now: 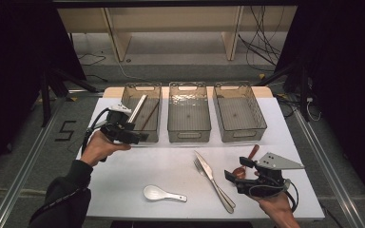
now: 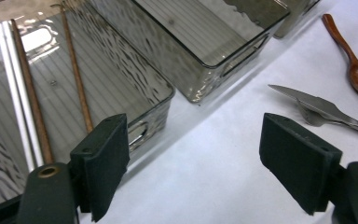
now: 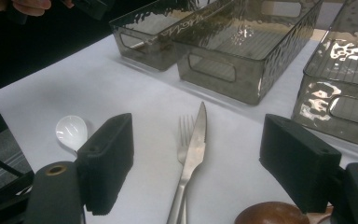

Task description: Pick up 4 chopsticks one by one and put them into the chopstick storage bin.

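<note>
Light falls from above onto the white desk, which stands bright against dark surroundings in the high view. Shadows are soft and short. Glare ripples on the clear bins' walls in both gripper views. The near black fingers look slightly soft; the high view is somewhat grainy.

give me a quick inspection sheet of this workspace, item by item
surface: white table top, bare between the cutlery.
job's things: three clear bins in a row; left bin holds chopsticks, middle bin and right bin hold nothing. On the table lie a white spoon, a knife beside a fork, and a wooden spoon.
clutter: nothing seen.
grippers: left gripper open at the left bin's front, nothing between its jaws; right gripper open by the wooden spoon.
cables: one trails from each gripper; loose cables on the floor behind.
surroundings: pale wooden frame behind, dark curtains either side.
</note>
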